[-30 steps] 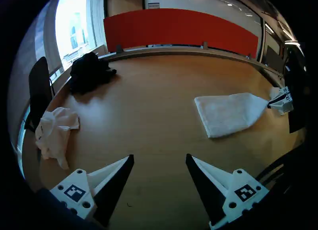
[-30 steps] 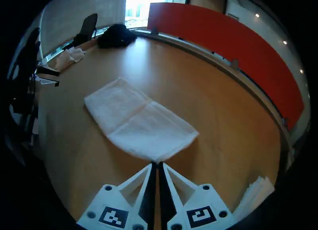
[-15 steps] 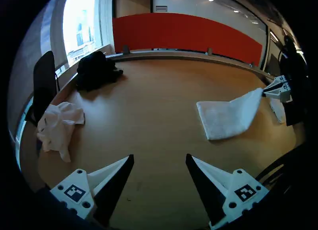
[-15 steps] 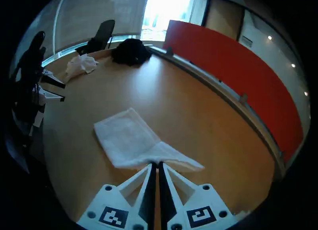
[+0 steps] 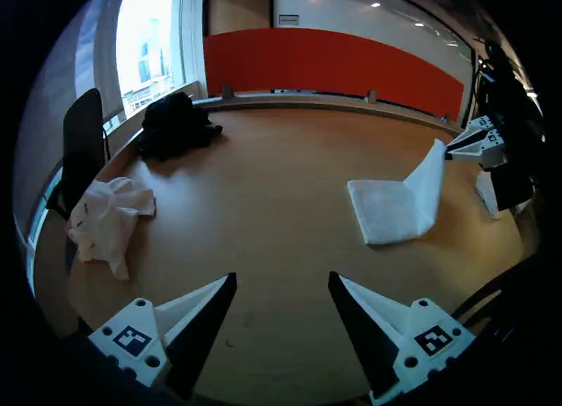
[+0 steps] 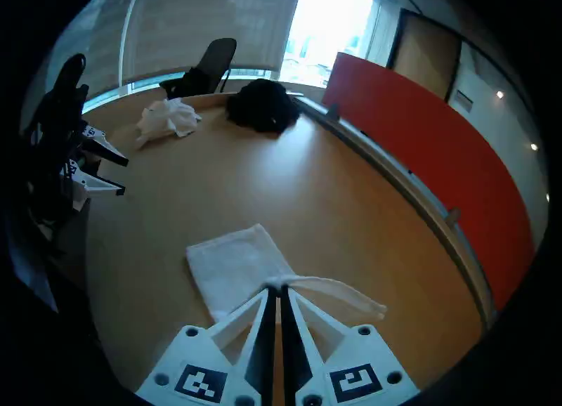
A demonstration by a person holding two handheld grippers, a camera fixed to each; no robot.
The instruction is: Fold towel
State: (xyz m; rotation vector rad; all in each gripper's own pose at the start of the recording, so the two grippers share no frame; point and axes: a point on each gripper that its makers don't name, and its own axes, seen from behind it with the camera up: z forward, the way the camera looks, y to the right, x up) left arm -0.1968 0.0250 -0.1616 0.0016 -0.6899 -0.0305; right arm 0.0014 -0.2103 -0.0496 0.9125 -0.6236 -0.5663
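**A:** Since a second ago the right gripper point(image 6: 279, 290) has risen and swung inward. The end of the towel point(image 5: 390, 209) that lay almost flat now stands nearly upright.

**B:** What sort of hold has it got?

**A:** Its fingers are pressed together on the towel's edge, and in the right gripper view the cloth drapes away from between the tips. The other half of the towel lies flat on the counter point(image 5: 281, 160), toward the right side as the left gripper view has it.

**B:** And the left gripper point(image 5: 281, 276)?

**A:** It is spread wide with nothing in it, low over the near part of the counter and well apart from the towel.

**B:** So which step is this?

**A:** I'd judge it's mid-fold, with the lifted half being carried over the resting half and roughly halfway through its arc. The crease is already forming where the upright part meets the flat part.

**B:** What does the next move need?

**A:** The pinched edge should go on across and down until it meets the far edge of the flat half, and only then should the fingers part. The towel is held at one spot, so its free edge trails off to one side and may land skewed. Keeping the travel square to the crease should help, and the left gripper could come in to steady or straighten a corner.

**B:** Is anything in the way?

**A:** No. The crumpled white cloth point(image 5: 105, 216) and the black bundle point(image 5: 175, 125) sit well apart, over toward the far left.
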